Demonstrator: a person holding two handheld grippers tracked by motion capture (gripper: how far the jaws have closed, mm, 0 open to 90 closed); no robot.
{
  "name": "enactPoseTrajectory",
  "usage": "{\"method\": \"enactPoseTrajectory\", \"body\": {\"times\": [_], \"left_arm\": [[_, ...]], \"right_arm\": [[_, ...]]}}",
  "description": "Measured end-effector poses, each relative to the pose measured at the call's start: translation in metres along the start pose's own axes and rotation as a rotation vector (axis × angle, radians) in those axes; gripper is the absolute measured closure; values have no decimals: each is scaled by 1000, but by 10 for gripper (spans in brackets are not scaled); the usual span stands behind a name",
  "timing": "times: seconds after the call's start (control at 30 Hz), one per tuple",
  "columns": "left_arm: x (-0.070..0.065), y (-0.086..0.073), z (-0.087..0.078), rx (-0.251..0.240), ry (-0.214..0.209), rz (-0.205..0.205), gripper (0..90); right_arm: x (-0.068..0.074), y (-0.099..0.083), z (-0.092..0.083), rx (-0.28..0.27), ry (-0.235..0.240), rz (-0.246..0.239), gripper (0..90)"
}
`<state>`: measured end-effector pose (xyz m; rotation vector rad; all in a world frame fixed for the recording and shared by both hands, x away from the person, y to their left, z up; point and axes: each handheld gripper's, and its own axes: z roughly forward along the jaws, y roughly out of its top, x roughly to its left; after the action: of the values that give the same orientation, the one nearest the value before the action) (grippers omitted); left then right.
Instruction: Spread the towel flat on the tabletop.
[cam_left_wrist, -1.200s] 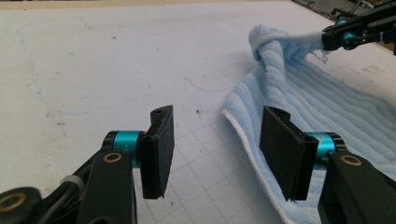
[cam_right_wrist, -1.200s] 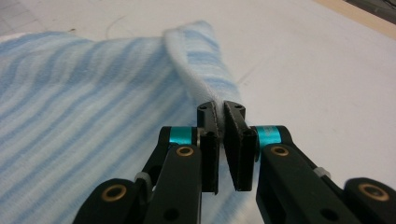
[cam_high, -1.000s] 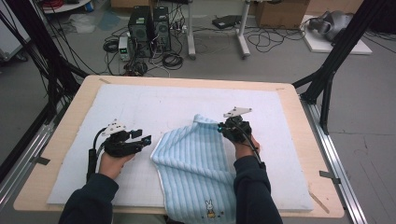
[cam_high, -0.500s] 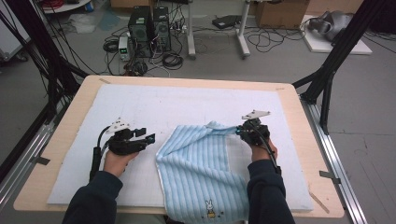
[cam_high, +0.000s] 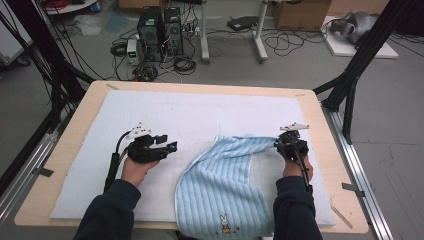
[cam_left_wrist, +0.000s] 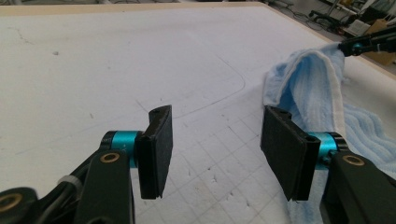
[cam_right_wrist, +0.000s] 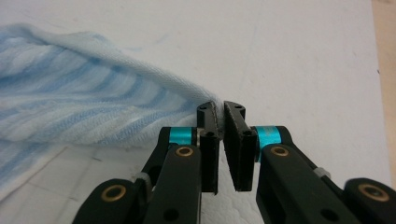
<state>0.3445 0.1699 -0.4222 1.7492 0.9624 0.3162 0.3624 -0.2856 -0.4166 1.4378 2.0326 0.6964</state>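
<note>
At the left of the high view the left claw (cam_high: 167, 146) hovers low over the white mat (cam_high: 200, 112) that covers the wooden table (cam_high: 80, 107), held from below by a hand in a dark sleeve. Its jaws stand apart with nothing between them; in the left gripper view the gap frames bare mat with faint grid lines and a curved pencil-like mark.

Toward the middle lies the towel (cam_high: 220, 180), light blue with paler stripes and a white edge. Its lower part hangs over the near table edge at the bottom of the frame, where a small embroidered rabbit (cam_high: 226, 223) sits; I can make out no lettering on it. In the left gripper view the towel (cam_left_wrist: 308, 88) rises as a raised fold at the right of the frame, just beside the right-hand jaw.

At the right of the high view the right claw (cam_high: 278, 144) is clamped on the towel's upper corner, pulling that edge out in a taut band toward the right side of the table. In the right gripper view the right claw (cam_right_wrist: 220, 116) has the jaws nearly together, with the striped cloth (cam_right_wrist: 93, 102) pinched at their tips and spreading off to the left of the frame.
</note>
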Motion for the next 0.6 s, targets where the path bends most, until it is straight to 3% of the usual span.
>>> {"method": "enactPoseTrajectory", "body": {"times": [0.2,0.27,0.43,0.6], "left_arm": [[-4,3,4,4,-8,9,441],[-4,3,6,5,-13,5,441],[-5,2,9,7,-22,0,442],[-11,5,17,15,-46,6,457]], "right_arm": [[-6,-6,0,29,-83,35,827],[-10,-8,1,27,-62,70,758],[-7,-9,-4,-50,-44,61,544],[-1,-6,-13,-119,10,48,470]]}}
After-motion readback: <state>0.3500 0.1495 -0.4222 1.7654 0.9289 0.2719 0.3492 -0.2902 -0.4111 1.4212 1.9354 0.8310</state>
